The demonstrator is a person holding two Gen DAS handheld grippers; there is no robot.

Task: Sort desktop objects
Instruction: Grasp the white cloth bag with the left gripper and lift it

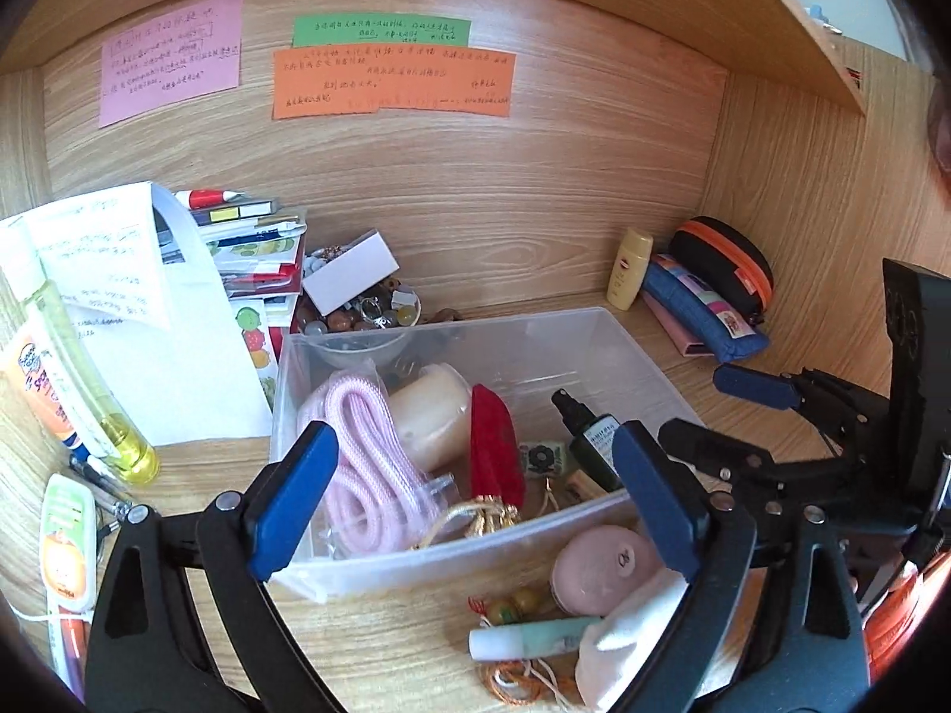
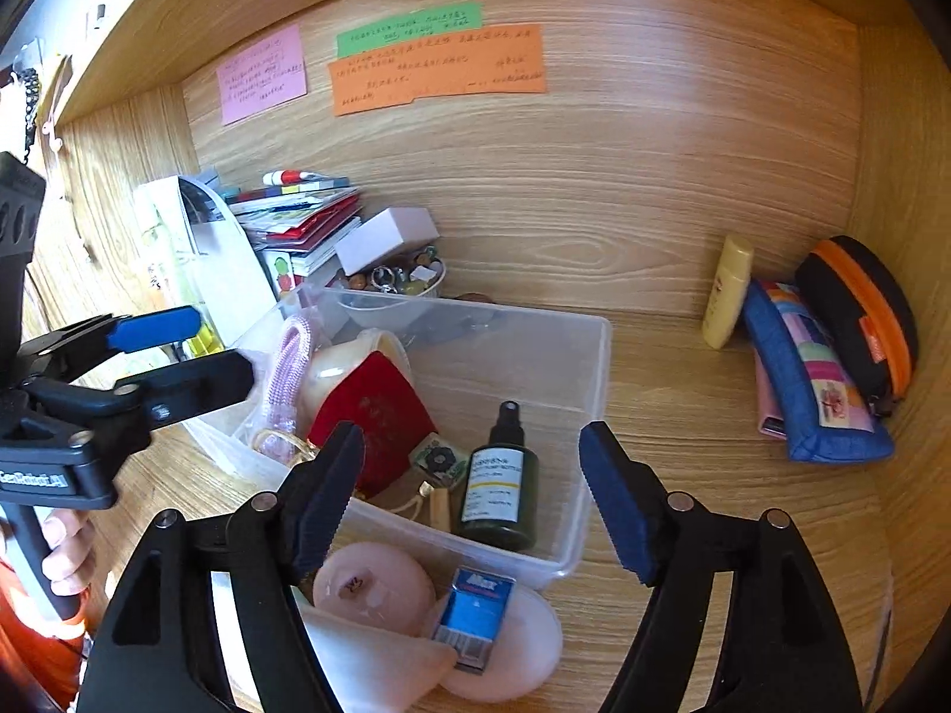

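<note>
several small things lie loose on the table just under the right hand-held gripper (image 2: 469, 499), on the near side of the clear plastic bin (image 2: 594, 356): a round pink compact (image 2: 374, 588) below its left finger, a small blue box (image 2: 475, 612) between and below the fingers, and pale cotton pads (image 2: 523, 647) under both. the blue box looks light and stiff, with flat sides that would take a pinch across its narrow width; its long axis runs away from the hand-held gripper toward the bin, a little tilted. the compact is smooth and rounded, likely slippery, best taken across its edges; the pads are soft and would fold. this hand-held gripper is spread wide and holds nothing. inside the bin ahead, a dark green spray bottle (image 2: 499, 475) lies with its nozzle pointing away, beside a red pouch (image 2: 374, 416) and a pink cord (image 1: 362, 463). the left hand-held gripper (image 1: 469, 493) is also wide apart and empty, hovering over the bin's near wall, with a pale green tube (image 1: 529, 639) lying crosswise on the table below it, cap to its left. far off to the right against the wooden wall stand a yellow bottle (image 2: 725, 291), a blue pencil case (image 2: 814, 380) and a black case with orange zip (image 2: 856, 315).
</note>
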